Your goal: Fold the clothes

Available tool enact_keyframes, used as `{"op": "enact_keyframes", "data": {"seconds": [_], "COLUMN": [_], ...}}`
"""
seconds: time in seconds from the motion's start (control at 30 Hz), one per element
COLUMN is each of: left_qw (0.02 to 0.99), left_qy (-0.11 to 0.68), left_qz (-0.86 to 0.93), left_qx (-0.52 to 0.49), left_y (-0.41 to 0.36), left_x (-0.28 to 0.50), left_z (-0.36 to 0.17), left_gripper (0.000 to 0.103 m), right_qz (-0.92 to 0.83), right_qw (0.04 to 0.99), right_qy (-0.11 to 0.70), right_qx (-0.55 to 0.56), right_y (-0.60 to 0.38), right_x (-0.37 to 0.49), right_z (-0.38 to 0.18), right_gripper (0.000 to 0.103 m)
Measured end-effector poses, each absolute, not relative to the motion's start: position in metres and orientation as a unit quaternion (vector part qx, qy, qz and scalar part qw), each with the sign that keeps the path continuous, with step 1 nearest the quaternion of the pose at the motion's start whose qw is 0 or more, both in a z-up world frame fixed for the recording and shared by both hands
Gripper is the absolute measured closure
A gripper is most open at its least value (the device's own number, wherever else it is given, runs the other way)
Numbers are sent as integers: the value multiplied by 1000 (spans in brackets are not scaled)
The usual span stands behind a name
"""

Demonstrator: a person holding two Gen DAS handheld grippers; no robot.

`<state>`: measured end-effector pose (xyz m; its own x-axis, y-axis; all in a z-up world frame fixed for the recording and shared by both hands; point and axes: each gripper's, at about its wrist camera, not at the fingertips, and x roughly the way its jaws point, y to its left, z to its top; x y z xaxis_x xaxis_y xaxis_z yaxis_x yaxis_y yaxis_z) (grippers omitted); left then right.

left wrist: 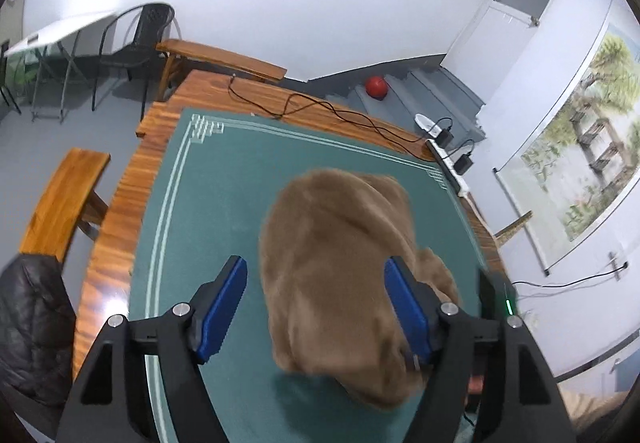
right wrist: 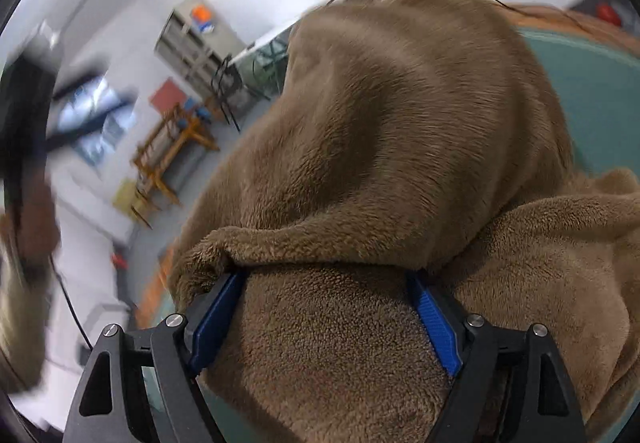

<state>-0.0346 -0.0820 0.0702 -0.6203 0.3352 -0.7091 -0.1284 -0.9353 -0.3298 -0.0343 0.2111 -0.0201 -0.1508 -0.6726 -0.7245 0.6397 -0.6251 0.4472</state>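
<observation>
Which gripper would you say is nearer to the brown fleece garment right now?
Right. The right gripper is pushed into the brown fleece garment, open fingers straddling a fold. The left gripper hangs open above it.

A: What did the left gripper look like?

B: Black angular arms with triangular cut-outs, silver round screws at the joints, and blue ribbed pads lining the fingers. A small green light glowed on a black part at its right.

A: And the right gripper?

B: The same build: black linkages, silver screws, blue ridged pads.
</observation>
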Motion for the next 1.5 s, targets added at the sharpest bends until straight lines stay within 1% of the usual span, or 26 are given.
{"op": "enact_keyframes", "data": {"seconds": [0.13, 0.23, 0.33, 0.5, 0.63, 0.73, 0.83, 0.87, 0.9, 0.93, 0.97, 1.0, 1.1, 1.17, 1.23, 1.37, 1.43, 1.5], "left_qw": [130, 158, 196, 283, 312, 344, 355, 354, 349, 346, 343, 340, 336, 338, 338, 337, 337, 336], "left_qy": [-102, -72, -31, 21, 51, 39, 26, 25, 27, 24, 20, 16, 12, 11, 2, -22, -31, -37], "left_qz": [895, 892, 886, 853, 825, 798, 780, 778, 778, 775, 773, 770, 775, 783, 791, 806, 812, 817], "left_qx": [-415, -417, -420, -438, -469, -494, -515, -519, -522, -528, -534, -540, -535, -523, -510, -487, -476, -468], "left_y": [-83, -71, -52, -19, 1, 7, 11, 11, 11, 9, 8, 7, 1, -2, -11, -32, -40, -45], "left_x": [-56, -82, -105, -135, -157, -169, -176, -178, -178, -178, -178, -177, -169, -159, -148, -127, -116, -107], "left_z": [70, 68, 65, 51, 33, 20, 8, 5, 2, -1, -5, -8, -7, 0, 8, 23, 29, 35], "left_gripper": [26, 25, 25, 24, 24, 24, 24, 29, 46, 55, 68, 76, 82, 83, 84, 84, 84, 84], "right_qz": [-776, -795, -806, -810, -814, -815, -817, -818, -820, -821, -823, -825, -826, -823, -834, -875, -882, -873], "right_qw": [430, 424, 419, 417, 414, 413, 413, 413, 413, 414, 414, 414, 412, 405, 392, 310, 255, 199], "right_qy": [36, 86, 101, 99, 98, 96, 93, 92, 90, 89, 87, 83, 68, 55, 23, -38, -68, -122], "right_qx": [459, 426, 406, 400, 397, 394, 391, 390, 386, 383, 379, 375, 378, 394, 388, 369, 391, 429], "right_y": [211, 208, 205, 208, 208, 210, 210, 211, 211, 212, 212, 214, 221, 232, 251, 319, 352, 392], "right_x": [1, 21, 28, 27, 29, 30, 30, 30, 30, 30, 30, 31, 29, 23, 17, -6, -26, -47], "right_z": [-25, -27, -32, -33, -34, -33, -32, -32, -33, -33, -33, -33, -28, -18, -2, 21, 13, -5], "right_gripper": [18, 18, 18, 18, 18, 17, 18, 17, 17, 17, 17, 17, 16, 16, 16, 16, 16, 16]}}
